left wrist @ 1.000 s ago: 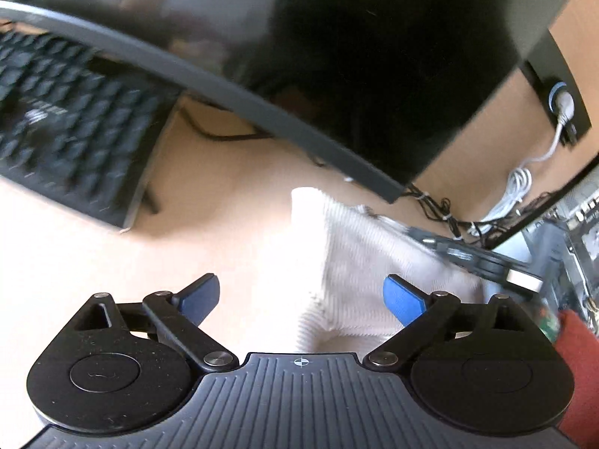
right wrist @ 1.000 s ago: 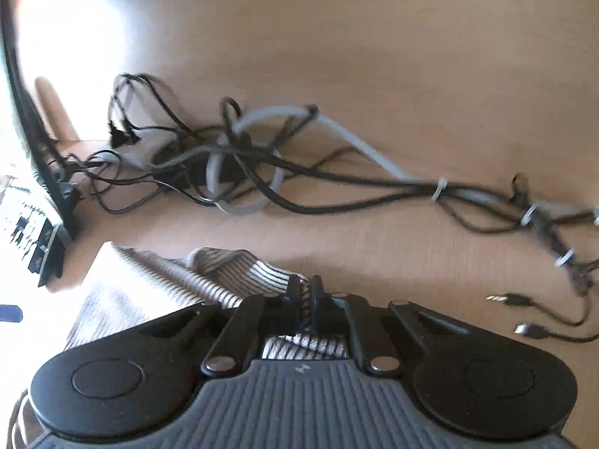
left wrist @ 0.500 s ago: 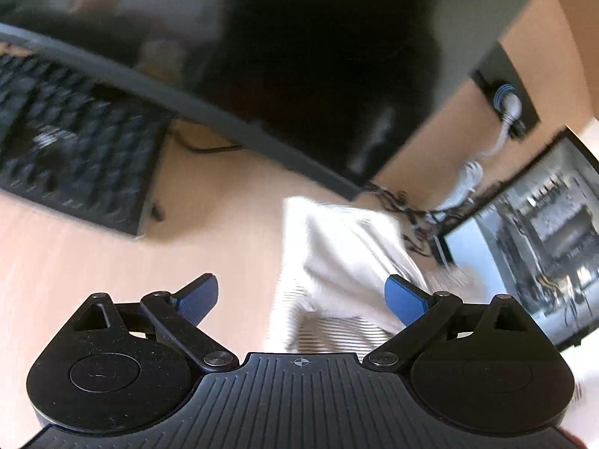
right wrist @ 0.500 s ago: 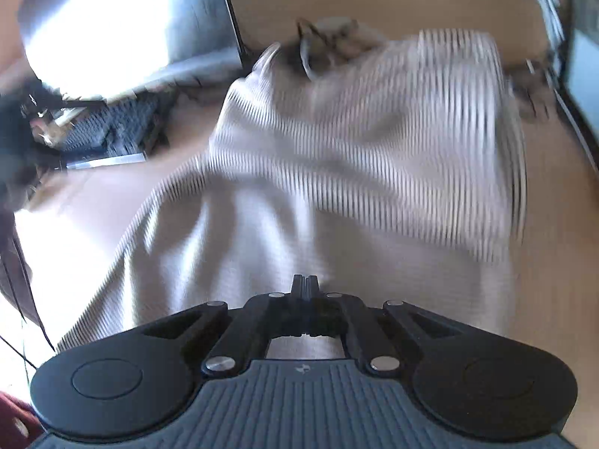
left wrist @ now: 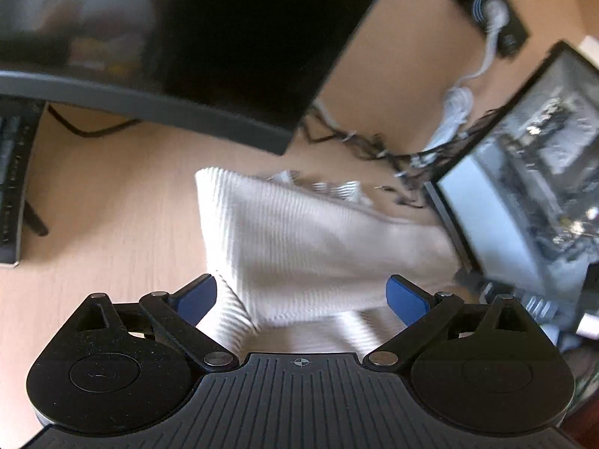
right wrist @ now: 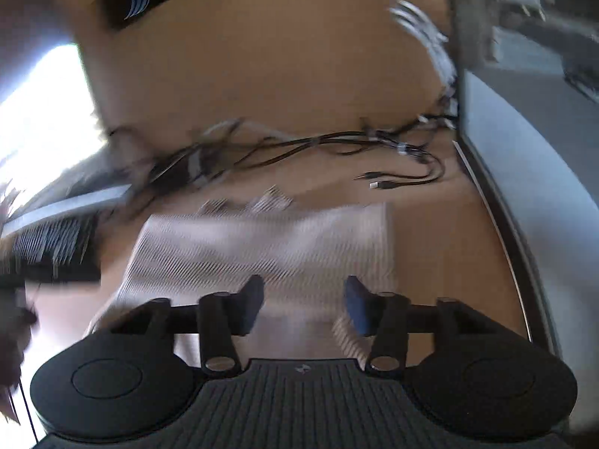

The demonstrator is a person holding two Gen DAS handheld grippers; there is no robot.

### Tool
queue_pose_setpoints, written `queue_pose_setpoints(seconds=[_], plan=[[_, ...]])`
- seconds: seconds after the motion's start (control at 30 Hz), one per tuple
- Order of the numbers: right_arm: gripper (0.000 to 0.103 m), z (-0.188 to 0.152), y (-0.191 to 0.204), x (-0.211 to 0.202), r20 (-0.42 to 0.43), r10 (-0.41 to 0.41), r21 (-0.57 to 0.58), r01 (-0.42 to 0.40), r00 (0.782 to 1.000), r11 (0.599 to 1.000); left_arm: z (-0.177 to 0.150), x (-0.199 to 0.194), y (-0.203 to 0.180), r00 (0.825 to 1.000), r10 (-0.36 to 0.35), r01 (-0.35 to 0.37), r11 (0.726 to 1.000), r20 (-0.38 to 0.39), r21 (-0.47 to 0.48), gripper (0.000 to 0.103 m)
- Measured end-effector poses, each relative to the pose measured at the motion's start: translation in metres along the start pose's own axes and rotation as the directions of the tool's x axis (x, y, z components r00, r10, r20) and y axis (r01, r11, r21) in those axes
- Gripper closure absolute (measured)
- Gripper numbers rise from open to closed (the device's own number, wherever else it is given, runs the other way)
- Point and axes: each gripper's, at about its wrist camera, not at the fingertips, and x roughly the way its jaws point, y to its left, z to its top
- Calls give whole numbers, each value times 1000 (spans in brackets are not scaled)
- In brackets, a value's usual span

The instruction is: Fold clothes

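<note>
Pale wood worktop (left wrist: 112, 194), sunlit. Striped cream garment (left wrist: 307, 239) lies folded mid-worktop, between dark monitor (left wrist: 224, 37) and glass-sided computer case (left wrist: 531, 172); cable tangle (right wrist: 299, 149) behind. Left tool (left wrist: 301, 295) spread wide, gripping nothing. Right tool (right wrist: 303, 305) opening, jaws clear above garment.

Ribbed cloth on smooth wood, with glossy screens behind.

I see the cream garment (left wrist: 307, 239) as soft knitted cloth, finely ribbed and matt, with a striped weave showing at its far edge. The desk (left wrist: 112, 194) under it looks like pale wood laminate, smooth with a faint sheen. My left gripper (left wrist: 301, 293) is matt black plastic, its body ribbed, with small shiny metal pins at the joints and blue pads (left wrist: 406, 297) that look smooth. The monitor (left wrist: 232, 37) at the far left is glossy black and mirror-like. The cables (right wrist: 337, 146) look like thin black rubbery plastic.
</note>
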Motion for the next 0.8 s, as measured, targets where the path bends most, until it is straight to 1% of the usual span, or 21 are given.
queue_pose_setpoints(seconds=[0.03,0.1,0.17,0.23,0.3,0.33,0.4,0.47,0.57,0.63,0.7,0.77,0.8], plan=[[48,9,-9,11,-12,0,42,1,1000,999,3,8,4,1000,7,-7,1000,-11,-11,4],[47,20,-25,27,-36,-5,85,8,999,996,9,23,11,1000,12,-13,999,-28,-33,5],[45,29,-35,45,-66,-10,103,17,998,995,15,35,15,999,17,-18,999,-42,-33,5],[43,31,-41,56,-92,-9,115,20,996,993,21,47,18,998,28,-30,999,-55,-28,8],[42,33,-47,66,-114,5,146,12,993,989,27,54,18,998,35,-36,999,-50,-21,8],[41,34,-51,70,-123,20,170,2,992,985,30,56,18,998,38,-39,999,-46,-19,8],[37,37,-54,77,-115,63,202,-39,991,979,34,62,18,998,40,-41,999,-38,-22,8],[37,42,-52,85,-121,112,217,-84,986,973,37,66,18,999,44,-45,999,-23,-16,8],[36,49,-43,100,-134,190,202,-161,973,966,39,72,15,998,67,-67,998,6,-5,8],[36,53,-37,111,-135,214,181,-188,967,965,40,75,12,995,94,-94,996,27,5,8],[36,58,-29,118,-139,218,153,-197,966,968,40,77,9,989,139,-141,990,54,25,9],[43,60,-18,122,-156,205,98,-191,966,977,38,79,5,981,176,-181,982,76,55,17],[58,60,-14,121,-166,187,58,-180,968,982,36,79,4,977,194,-201,977,85,74,24]])
